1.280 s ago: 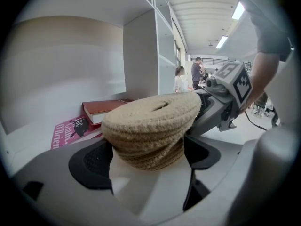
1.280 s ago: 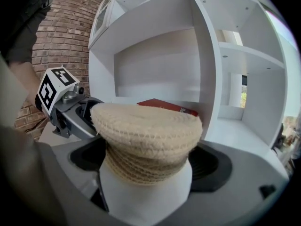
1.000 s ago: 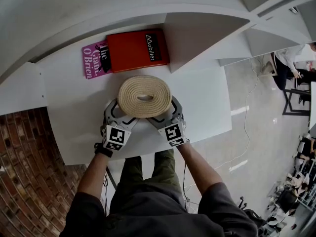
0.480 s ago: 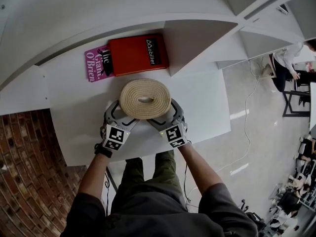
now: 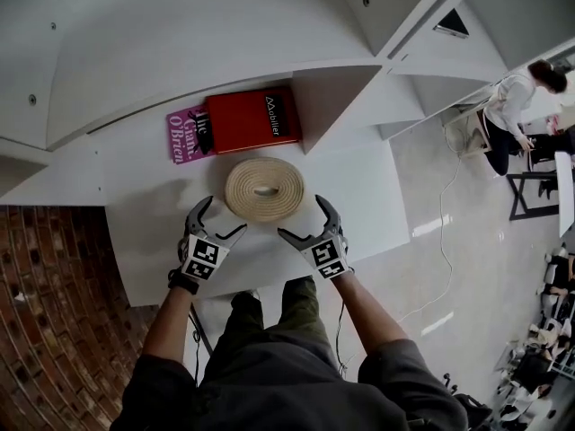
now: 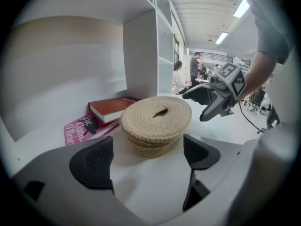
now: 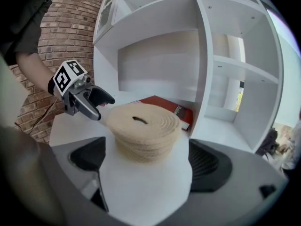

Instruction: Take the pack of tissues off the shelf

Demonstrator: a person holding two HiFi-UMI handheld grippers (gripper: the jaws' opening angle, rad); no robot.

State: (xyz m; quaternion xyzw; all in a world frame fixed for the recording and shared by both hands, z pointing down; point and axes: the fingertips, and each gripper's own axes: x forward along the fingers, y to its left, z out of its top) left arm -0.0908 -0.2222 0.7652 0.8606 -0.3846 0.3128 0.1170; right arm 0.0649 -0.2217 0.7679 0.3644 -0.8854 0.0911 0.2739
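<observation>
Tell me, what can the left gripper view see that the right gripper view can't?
Only the left gripper view shows the right gripper, ceiling lights and people far off. Only the right gripper view shows the left gripper and a brick wall. Both show the round woven tissue box on the white shelf, the red book behind it, and open jaws.

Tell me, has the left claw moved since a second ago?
Yes. The left gripper backed off the woven tissue holder, toward the person; its jaws are open and empty.
</observation>
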